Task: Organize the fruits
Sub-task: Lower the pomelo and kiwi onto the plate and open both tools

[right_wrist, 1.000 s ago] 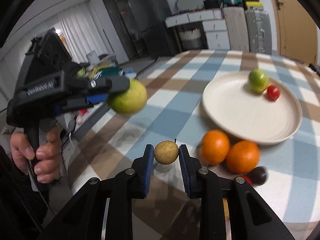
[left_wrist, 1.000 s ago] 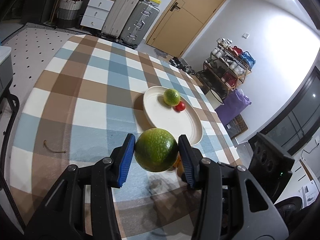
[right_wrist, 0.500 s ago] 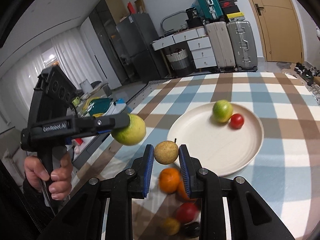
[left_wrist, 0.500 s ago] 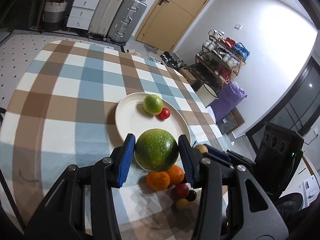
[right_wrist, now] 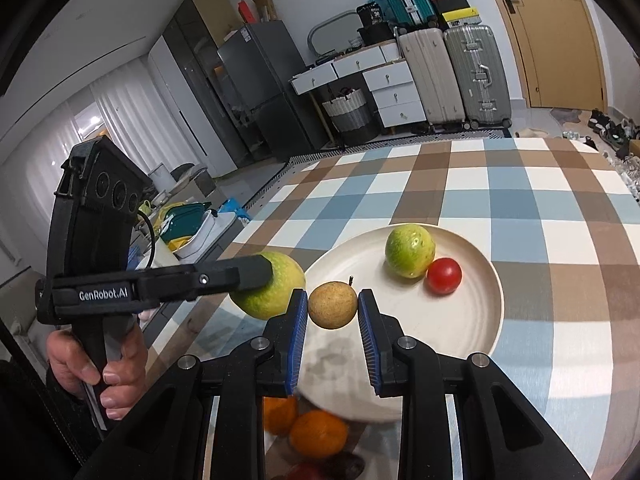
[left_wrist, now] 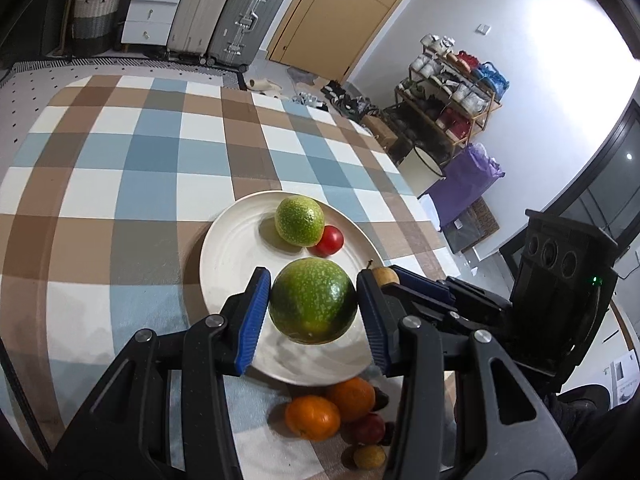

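My left gripper [left_wrist: 313, 307] is shut on a large green fruit [left_wrist: 313, 301] and holds it above the near part of the white plate [left_wrist: 228, 248]. My right gripper [right_wrist: 333, 320] is shut on a small brown round fruit [right_wrist: 333, 305], also over the plate [right_wrist: 486, 312]. The plate holds a smaller green fruit [left_wrist: 299, 221] and a red tomato [left_wrist: 329, 240]. Two oranges [left_wrist: 313, 417] and several small fruits lie on the cloth in front of the plate. The right gripper [left_wrist: 394, 280] shows beside the left one in the left wrist view.
The table has a blue, brown and white checked cloth [left_wrist: 120, 184]. Suitcases [left_wrist: 228, 16], drawers and a door stand beyond the far edge. A shoe rack [left_wrist: 452, 92] stands to the right. A fridge [right_wrist: 256, 96] and clutter lie to the left.
Both grippers have moved forward with their fruits and now hang over the plate. The oranges and small fruits now lie below and behind the fingertips.
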Available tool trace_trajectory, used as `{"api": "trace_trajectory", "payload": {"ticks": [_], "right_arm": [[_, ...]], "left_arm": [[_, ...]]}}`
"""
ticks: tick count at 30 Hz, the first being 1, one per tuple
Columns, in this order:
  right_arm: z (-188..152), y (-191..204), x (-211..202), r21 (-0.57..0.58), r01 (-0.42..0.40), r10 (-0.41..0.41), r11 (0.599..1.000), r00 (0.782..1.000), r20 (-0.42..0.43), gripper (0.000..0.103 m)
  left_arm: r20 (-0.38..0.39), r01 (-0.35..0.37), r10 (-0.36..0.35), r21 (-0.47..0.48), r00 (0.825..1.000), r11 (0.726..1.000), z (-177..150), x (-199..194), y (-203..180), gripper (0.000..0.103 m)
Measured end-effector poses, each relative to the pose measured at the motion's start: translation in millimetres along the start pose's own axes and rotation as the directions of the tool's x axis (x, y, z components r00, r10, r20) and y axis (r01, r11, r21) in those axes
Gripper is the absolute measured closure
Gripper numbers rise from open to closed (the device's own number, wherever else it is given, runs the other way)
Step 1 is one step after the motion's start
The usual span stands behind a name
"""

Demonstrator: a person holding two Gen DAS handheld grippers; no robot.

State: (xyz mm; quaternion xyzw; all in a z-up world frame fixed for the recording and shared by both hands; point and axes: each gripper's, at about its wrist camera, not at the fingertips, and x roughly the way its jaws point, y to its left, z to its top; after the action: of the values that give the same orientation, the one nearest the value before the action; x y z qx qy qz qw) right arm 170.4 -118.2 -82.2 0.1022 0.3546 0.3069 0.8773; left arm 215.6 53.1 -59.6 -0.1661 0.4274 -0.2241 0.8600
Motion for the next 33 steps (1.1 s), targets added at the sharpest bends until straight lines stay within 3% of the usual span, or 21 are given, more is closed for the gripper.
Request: {"api": "trace_trajectory", "payload": {"ticks": [11, 29, 32, 33], "right_arm": [[19.9, -33.6, 26.9, 0.023, -0.020, 0.021, 1.000, 0.999, -0.039, 0.077], [21.7, -59.0, 52.2, 0.039, -0.022, 0.024, 0.999, 0.997, -0.073, 0.076], [22.2, -57.8, 47.9, 0.030, -0.023, 0.025, 0.999, 0.998, -0.058, 0.068], [22.4, -57.3, 45.7, 0.026, -0.018, 0.019, 0.999, 0.998, -0.052, 0.060]], "left_arm": [[-0.053, -0.010, 0.010, 0.001, 0.999, 1.000, 26.9, 42.6, 3.3, 0.061], [-0.113, -0.015, 0.011, -0.036, 0.993, 0.999, 37.8, 84.6, 19.9, 0.061], [-0.096, -0.007, 0.002, -0.045, 0.995, 0.999, 40.6, 79.6, 21.1, 0.061], [-0.093, -0.011, 0.006, -0.045, 0.996, 0.999, 41.1, 77.4, 21.3, 0.059]]}}
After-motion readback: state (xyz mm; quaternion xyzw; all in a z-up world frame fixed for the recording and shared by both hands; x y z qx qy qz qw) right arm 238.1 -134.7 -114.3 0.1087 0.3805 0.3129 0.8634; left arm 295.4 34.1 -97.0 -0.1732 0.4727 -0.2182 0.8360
